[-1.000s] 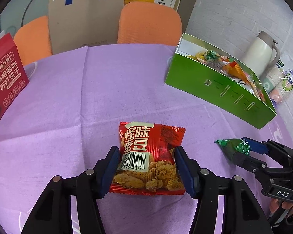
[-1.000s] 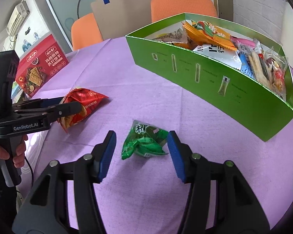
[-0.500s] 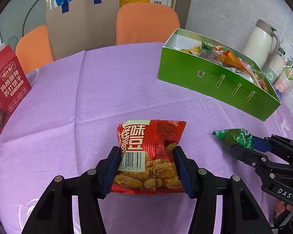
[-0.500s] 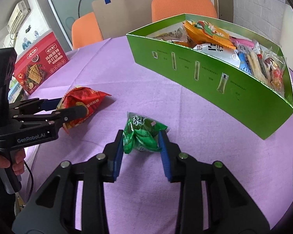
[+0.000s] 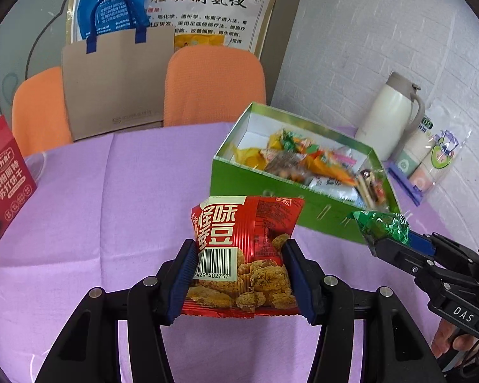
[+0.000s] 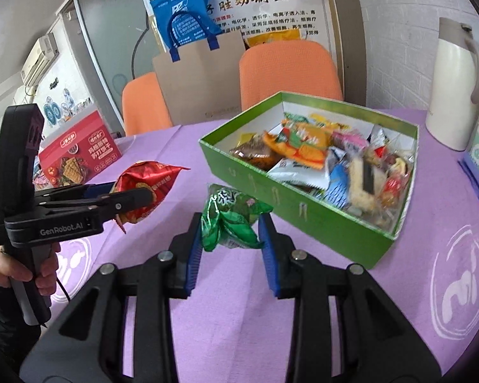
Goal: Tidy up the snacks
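A red snack packet (image 5: 246, 252) printed with fried bites and a barcode hangs upright above the purple surface (image 5: 111, 207). A crumpled green packet (image 6: 230, 220) hangs beside the open green box (image 6: 303, 214), which is full of snacks.

Purple tablecloth (image 5: 118, 191) over the table, white logo printed on it at the right in the right wrist view. Two orange chairs (image 5: 214, 86) behind the far edge, a brown paper bag (image 5: 118, 76) with blue handles between them. Blue tote bag (image 6: 185, 9) and a poster (image 5: 204, 12) with Chinese writing against the back wall. Cream jug (image 5: 389, 111) beside the white brick wall (image 5: 383, 25), packs of paper cups (image 5: 431, 156) just beside it. Air conditioner (image 6: 40, 59) high on the left wall
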Tool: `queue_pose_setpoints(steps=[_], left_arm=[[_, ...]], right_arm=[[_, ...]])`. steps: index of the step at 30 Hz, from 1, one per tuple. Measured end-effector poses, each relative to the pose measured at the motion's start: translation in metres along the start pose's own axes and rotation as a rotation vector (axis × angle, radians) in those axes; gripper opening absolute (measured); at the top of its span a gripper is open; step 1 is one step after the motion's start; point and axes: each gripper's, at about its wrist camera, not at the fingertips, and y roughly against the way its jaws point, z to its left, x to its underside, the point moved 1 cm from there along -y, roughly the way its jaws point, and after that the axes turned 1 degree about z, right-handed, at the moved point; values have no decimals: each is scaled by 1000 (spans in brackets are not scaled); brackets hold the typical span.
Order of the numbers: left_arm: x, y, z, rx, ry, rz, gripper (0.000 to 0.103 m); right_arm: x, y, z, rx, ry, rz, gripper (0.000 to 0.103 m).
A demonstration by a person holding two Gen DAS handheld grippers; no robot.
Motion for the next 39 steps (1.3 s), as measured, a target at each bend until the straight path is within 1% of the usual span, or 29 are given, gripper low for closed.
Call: queue_pose_setpoints(steps=[4,7,10,12,14,17,19,22,25,26,27,28,29,30,31,32,34,36,39], left_arm=[[-33,3,-15,19,2,-52,56],[-54,-4,-25,37,4,-67,56],[-75,-20,-34,14,-2,-73,56],[-84,-31,-35,14,9,-68,56],[-91,-46,-37,-1,21,-57,56],[-99,-70,-40,-17,22,-37,56],[-102,-85,-41,-14,33,-24,56],[-103,-101,-39,-20,49,-10,57],[-106,-108,-36,-2,76,-14,57],[-107,-108,-36,-1,77,-23,57],[-108,-108,-36,-4,72,-29,61],[-109,-107,-37,-10,67,-24,74],[-109,-106,-36,-21,64,-16,82],[-108,-103,-36,-42,62,-21,88],[-106,-99,-35,-62,55,-40,89],[-106,-98,-35,-72,46,-47,90],[-102,-94,-34,-94,41,-49,90],[-97,-90,-32,-98,42,-49,90],[-93,-78,-32,-101,46,-58,90]], right_arm=[[-17,13,-25,59,-24,-50,36],[-28,14,-46,98,-49,-72,36],[-35,9,-66,132,-77,-81,36],[-38,0,-80,155,-101,-76,36],[-39,-9,-92,169,-126,-63,36],[-39,-23,-103,171,-141,-49,36],[-41,-34,-107,167,-145,-40,36],[-47,-49,-109,150,-148,-27,36],[-54,-63,-105,144,-120,-15,37],[-55,-69,-104,139,-107,-4,41],[-55,-73,-102,142,-91,9,43],[-54,-75,-100,148,-77,22,46],[-51,-75,-99,157,-65,29,56],[-49,-74,-97,161,-55,26,70],[-47,-71,-95,160,-50,14,76],[-44,-68,-94,158,-51,4,85],[-41,-65,-94,155,-59,6,88],[-40,-61,-93,161,-69,14,90],[-41,-45,-88,180,-67,1,93]])
